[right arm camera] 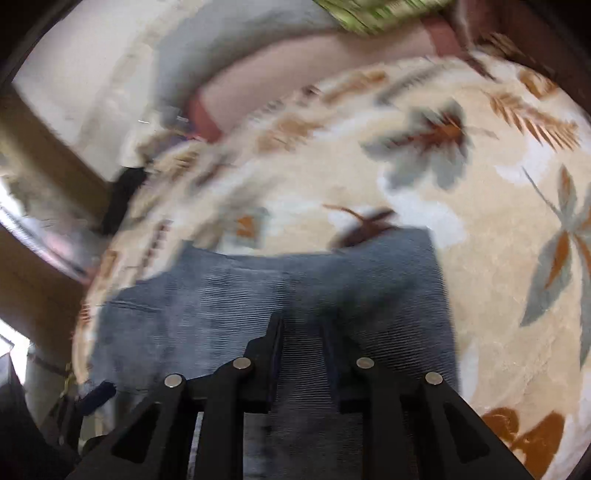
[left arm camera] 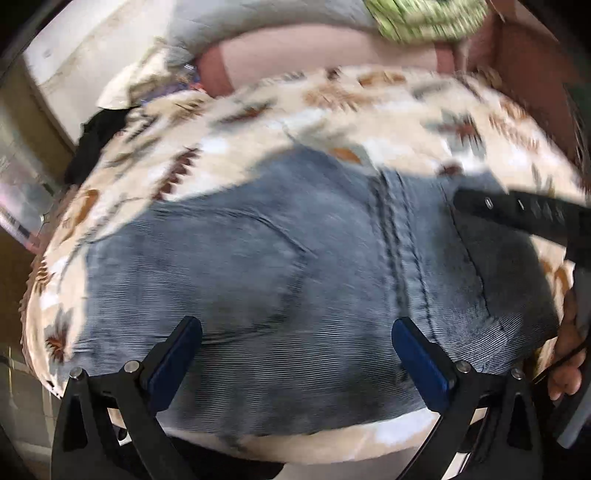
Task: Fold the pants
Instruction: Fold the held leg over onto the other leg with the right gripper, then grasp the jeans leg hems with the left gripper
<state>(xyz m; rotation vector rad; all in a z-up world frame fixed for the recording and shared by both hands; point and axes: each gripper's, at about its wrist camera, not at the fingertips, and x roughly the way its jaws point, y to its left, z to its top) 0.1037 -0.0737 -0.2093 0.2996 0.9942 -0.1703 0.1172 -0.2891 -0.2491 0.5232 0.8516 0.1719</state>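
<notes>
Blue-grey denim pants (left arm camera: 295, 266) lie on a cream floral blanket (left arm camera: 258, 122), with a stitched seam running down their right part. My left gripper (left arm camera: 295, 332) is open above the pants, blue pads spread wide, nothing between them. The right gripper shows in the left wrist view (left arm camera: 524, 214) as a black bar over the pants' right side. In the right wrist view my right gripper (right arm camera: 301, 332) has its fingers close together with denim (right arm camera: 303, 387) running between them. The pants (right arm camera: 258, 295) spread ahead of it. The view is motion-blurred.
The blanket (right arm camera: 480, 184) covers a bed. A pink pillow (left arm camera: 332, 51) and a green patterned cloth (left arm camera: 424, 18) lie at the far end. A white wall (left arm camera: 92, 48) and dark clothing (left arm camera: 99, 136) are at the left edge. A hand (left arm camera: 569, 350) shows at the right.
</notes>
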